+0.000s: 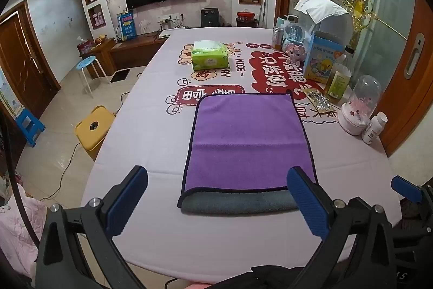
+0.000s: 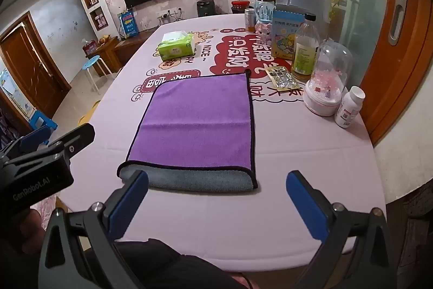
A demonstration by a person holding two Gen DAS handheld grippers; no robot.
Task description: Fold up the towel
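A purple towel [image 1: 247, 142] lies flat on a pink-clothed table [image 1: 151, 142], already doubled over once: its purple face is up, a dark trim runs round the edges, and a strip of the grey underside shows along the rounded fold at the edge nearest both grippers.

The left gripper [image 1: 217, 201] hangs above the table with its jaws spread wide and nothing between them. The towel's folded near edge sits just ahead of the gap, reaching across to the right-hand blue pad, which overlaps the towel's near right corner in the left wrist view; whether it touches cannot be told.

The right gripper [image 2: 217, 201] is likewise released and empty, its blue pads parted. From its side the towel lies ahead and slightly left of the gap, the left pad overlapping the grey fold's near left end, the right pad over bare cloth.

Beyond the towel, further ahead of the jaws, stands a green tissue pack [image 1: 209, 55]. Off to the right of both jaws, along the table's far side, are a glass bottle [image 2: 305, 46], a clear dome ornament [image 2: 326, 80], a white pill bottle [image 2: 349, 106] and a foil blister sheet [image 2: 281, 77].
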